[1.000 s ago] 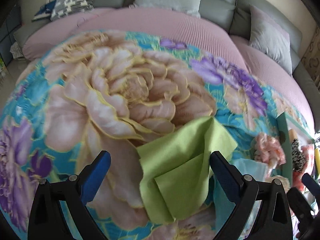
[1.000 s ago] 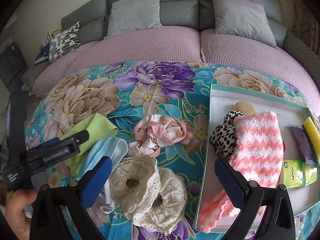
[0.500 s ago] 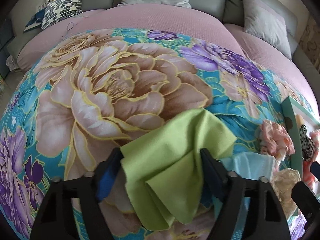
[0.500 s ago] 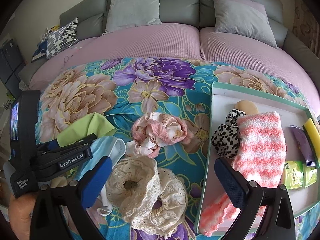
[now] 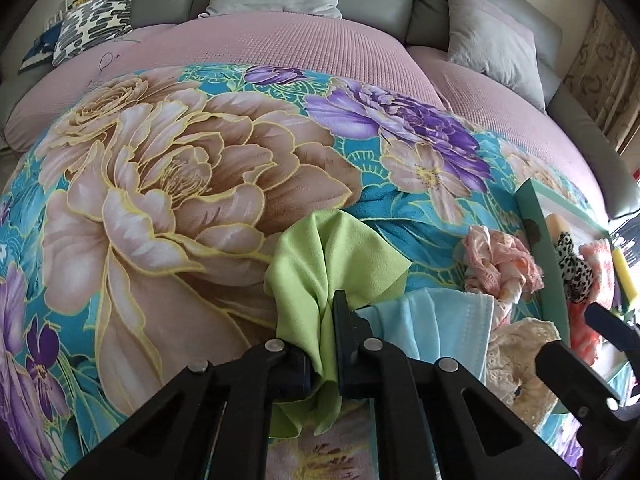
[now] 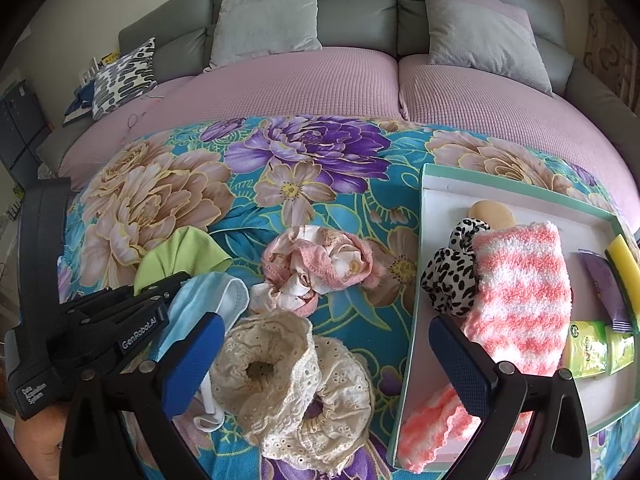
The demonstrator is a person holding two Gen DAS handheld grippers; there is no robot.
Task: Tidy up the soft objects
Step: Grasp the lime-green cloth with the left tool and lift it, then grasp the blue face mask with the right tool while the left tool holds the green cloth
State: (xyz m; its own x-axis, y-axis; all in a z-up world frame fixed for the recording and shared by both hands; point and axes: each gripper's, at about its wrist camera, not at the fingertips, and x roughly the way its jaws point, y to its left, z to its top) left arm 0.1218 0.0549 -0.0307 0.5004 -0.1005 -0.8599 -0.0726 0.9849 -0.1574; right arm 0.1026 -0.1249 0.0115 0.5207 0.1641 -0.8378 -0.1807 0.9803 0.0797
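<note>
A lime green cloth (image 5: pixel 320 256) lies bunched on the floral blanket, also seen in the right wrist view (image 6: pixel 180 252). My left gripper (image 5: pixel 326 312) is closing tight on it, with a fold pinched between the pads. A pale blue face mask (image 6: pixel 208 296) lies just right of it. My right gripper (image 6: pixel 324 326) hangs open above two cream lace scrunchies (image 6: pixel 288 380), holding nothing. A pink scrunchie (image 6: pixel 316 268) sits further back. The mint-rimmed tray (image 6: pixel 412 280) on the right holds a pink-and-white fuzzy sock (image 6: pixel 520 292) and a leopard scrunchie (image 6: pixel 452 276).
The tray also holds a yellow sponge (image 6: pixel 624 276), green packets (image 6: pixel 592 348) and a purple sachet (image 6: pixel 604 284). The floral blanket (image 5: pixel 180 184) covers a pink sofa seat (image 6: pixel 320 84) with grey cushions (image 6: pixel 264 16) behind. A hand (image 6: pixel 40 440) shows at bottom left.
The left gripper's jaws went from wide open around the green cloth to shut on it, gathering it into a bunch. The right gripper stayed where it was.
</note>
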